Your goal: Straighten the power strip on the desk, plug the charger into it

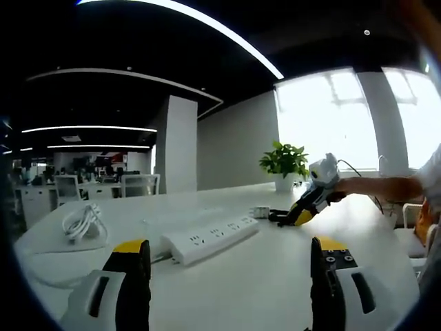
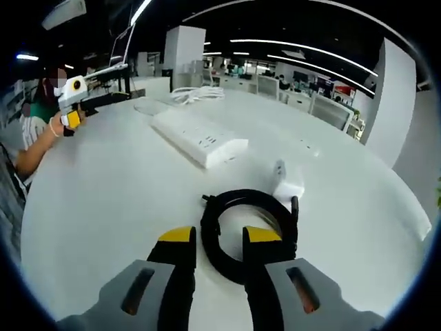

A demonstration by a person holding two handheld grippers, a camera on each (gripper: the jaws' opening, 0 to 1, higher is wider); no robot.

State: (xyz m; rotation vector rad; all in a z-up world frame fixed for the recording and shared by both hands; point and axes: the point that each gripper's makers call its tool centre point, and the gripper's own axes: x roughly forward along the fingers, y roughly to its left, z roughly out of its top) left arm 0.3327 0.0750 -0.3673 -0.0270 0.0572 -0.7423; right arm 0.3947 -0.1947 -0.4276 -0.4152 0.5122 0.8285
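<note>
In the left gripper view, the left gripper [image 1: 231, 252] hovers over the white desk [image 1: 262, 283] with its yellow-tipped jaws wide apart and nothing between them. The white power strip [image 1: 212, 238] lies ahead of the jaws, closer to the left jaw, angled across the desk. Beyond the right jaw, the right gripper [image 1: 298, 215] reaches down toward a small white charger [image 1: 260, 212]. A coiled white cable [image 1: 81, 222] rests far off to the left, and a potted plant [image 1: 284, 162] stands behind, near the window.

In the right gripper view, the right gripper [image 2: 219, 241] has its jaws a small way apart, set over the near edge of a coiled black cable [image 2: 248, 231]; whether they touch it is hard to tell. The charger [image 2: 287, 181] lies just past the coil, to the right of the jaws. The power strip [image 2: 198, 136] sits further ahead and slightly left, well apart from the charger. The left gripper [image 2: 71, 93] shows far left, held by a hand [image 2: 58, 127].
</note>
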